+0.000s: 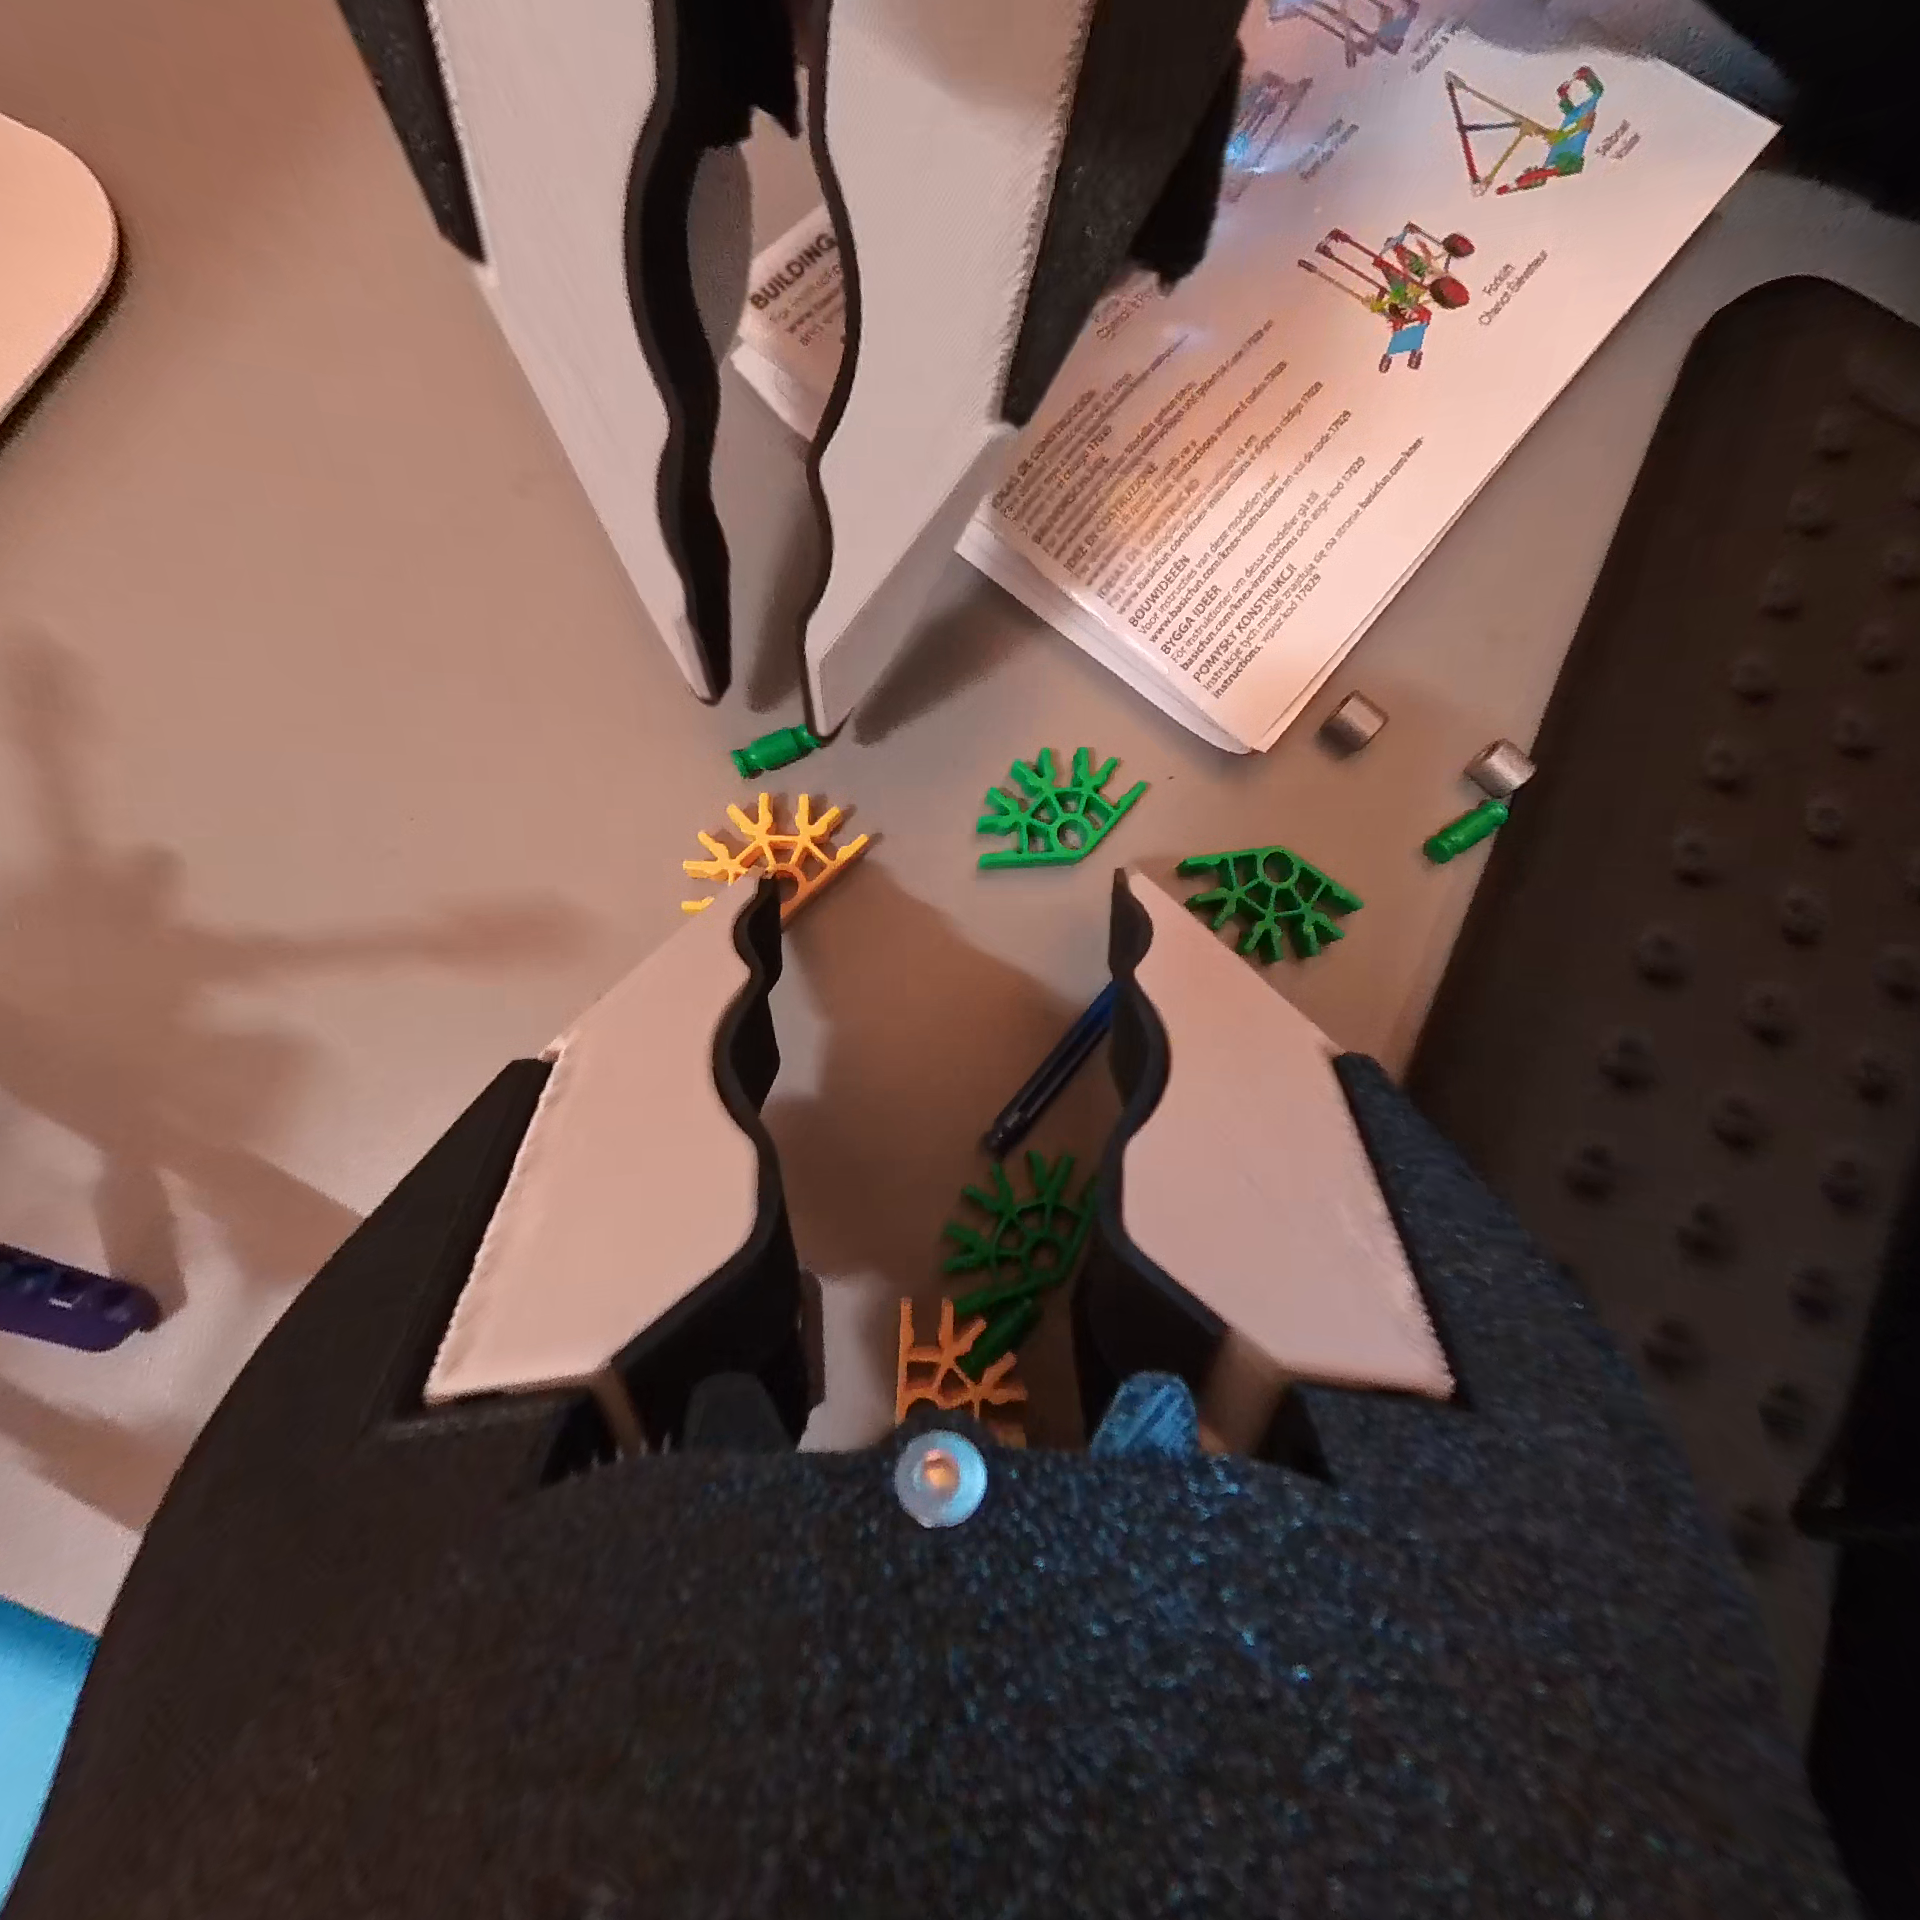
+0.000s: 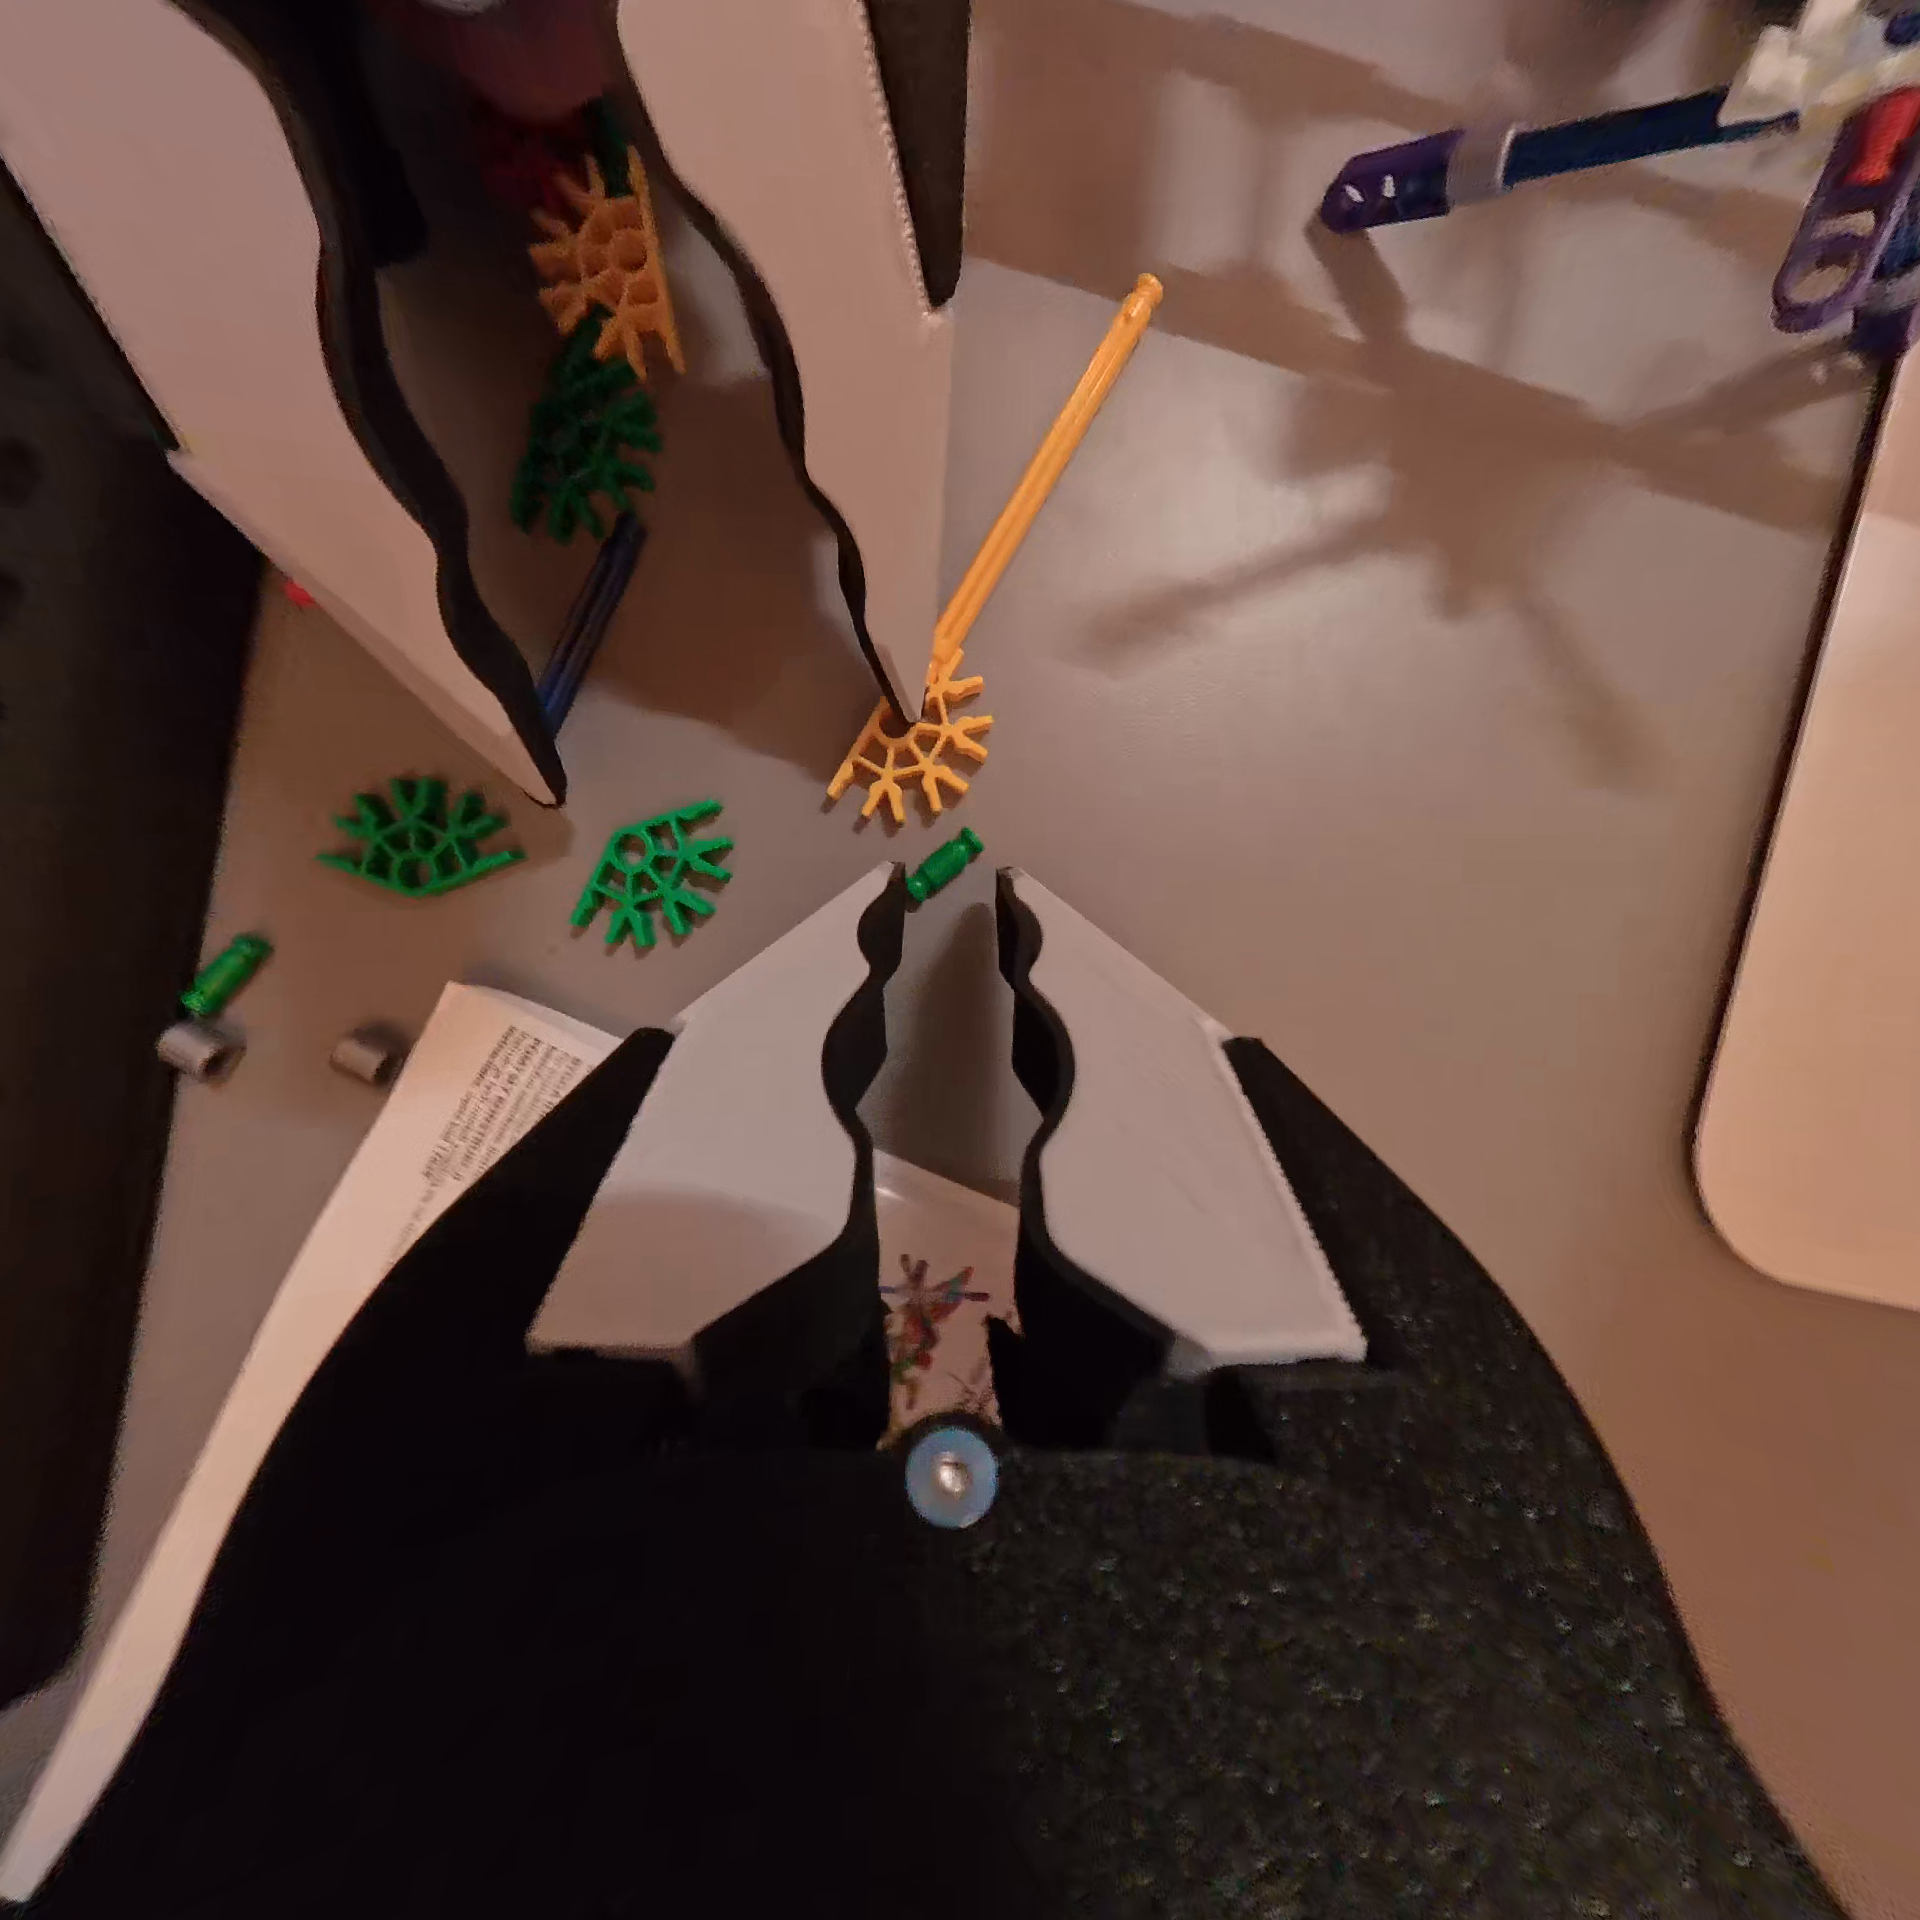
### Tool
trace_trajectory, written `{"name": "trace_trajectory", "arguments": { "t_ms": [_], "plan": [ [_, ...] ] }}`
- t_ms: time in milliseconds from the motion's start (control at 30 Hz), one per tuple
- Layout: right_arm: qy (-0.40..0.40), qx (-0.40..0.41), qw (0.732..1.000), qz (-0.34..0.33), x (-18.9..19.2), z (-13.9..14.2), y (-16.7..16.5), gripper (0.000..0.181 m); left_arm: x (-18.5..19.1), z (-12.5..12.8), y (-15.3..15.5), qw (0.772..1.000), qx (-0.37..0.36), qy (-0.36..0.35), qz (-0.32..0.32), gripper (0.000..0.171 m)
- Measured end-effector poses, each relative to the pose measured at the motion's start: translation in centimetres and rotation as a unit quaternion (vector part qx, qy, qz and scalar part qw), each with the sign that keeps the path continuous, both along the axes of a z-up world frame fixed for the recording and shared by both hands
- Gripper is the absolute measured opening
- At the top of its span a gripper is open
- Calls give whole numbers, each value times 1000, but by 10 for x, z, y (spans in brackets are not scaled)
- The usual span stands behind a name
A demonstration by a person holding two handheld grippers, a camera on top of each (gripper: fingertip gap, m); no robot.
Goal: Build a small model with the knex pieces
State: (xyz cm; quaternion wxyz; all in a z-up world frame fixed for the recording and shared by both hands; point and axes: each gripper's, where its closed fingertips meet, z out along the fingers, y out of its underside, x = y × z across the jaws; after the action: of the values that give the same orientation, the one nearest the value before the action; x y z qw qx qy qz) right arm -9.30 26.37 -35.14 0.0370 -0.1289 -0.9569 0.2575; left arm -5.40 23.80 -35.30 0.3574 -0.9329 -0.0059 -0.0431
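Left tongs (image 1: 940,894) spread wide, nothing between the tips, low over the tabletop (image 1: 312,644). Under their base lie an orange connector (image 1: 951,1361), a green connector (image 1: 1013,1226) and a dark blue rod (image 1: 1049,1070). Left fingertip (image 1: 764,904) sits on or just over the yellow fan connector (image 1: 779,842); can't tell if touching. In the right wrist view a yellow rod (image 2: 1049,457) runs from that connector twd the far side. Just beyond the right finger: 2 more green fan connectors, one nearer mid (image 1: 1055,810), one nearer the dark studded mat (image 1: 1273,899). The mat (image 1: 1714,1039) covers the tabletop's right edge.

Right tongs (image 2: 945,883) face the left ones from opposite, slightly parted, holding nothing. A short green rod (image 2: 943,862) lies on the tabletop just past their tips, touching one fingertip.

Farther out: a white instruction booklet (image 1: 1351,416) under the right tongs, w/ 2 grey spacers (image 1: 1351,722) (image 1: 1499,769) & a second short green rod (image 1: 1465,829) by its corner, next to the mat. A purple-and-blue built piece (image 2: 1558,156) sits near the far corner; a pale rounded board (image 2: 1818,935) at the tabletop's edge.
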Motion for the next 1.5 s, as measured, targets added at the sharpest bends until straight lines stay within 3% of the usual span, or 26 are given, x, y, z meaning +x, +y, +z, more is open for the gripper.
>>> {"name": "trace_trajectory", "arguments": {
  "t_ms": [200, 300, 567, 767, 1200, 1300, 1500],
  "plan": [
    [10, 21, 997, -76, -1, -11, -2, 16, 1, 0, 0, 1000, 6, -2, -4, 64],
    [15, 6, 996, -86, -3, -11, -4, 6, 1, 0, 0, 1000, 10, -4, -6, 64],
    [50, -2, 998, 39, 4, 4, -12, 6, 0, 0, -1, 1000, 14, -5, -10, 63],
    [41, 43, 993, 98, 2, -4, -10, 6, 0, 1, -1, 1000, 15, -7, -11, 63],
    [22, 60, 991, 121, 3, -7, -12, 6, -1, 1, -1, 1000, 16, -7, -13, 63],
    [21, 61, 991, 116, 4, -7, -11, 14, -1, 1, -1, 1000, 16, -7, -13, 63],
    [29, 22, 995, 94, 2, 6, -13, 10, 0, 1, -1, 1000, 16, -7, -14, 63]
  ]
}}
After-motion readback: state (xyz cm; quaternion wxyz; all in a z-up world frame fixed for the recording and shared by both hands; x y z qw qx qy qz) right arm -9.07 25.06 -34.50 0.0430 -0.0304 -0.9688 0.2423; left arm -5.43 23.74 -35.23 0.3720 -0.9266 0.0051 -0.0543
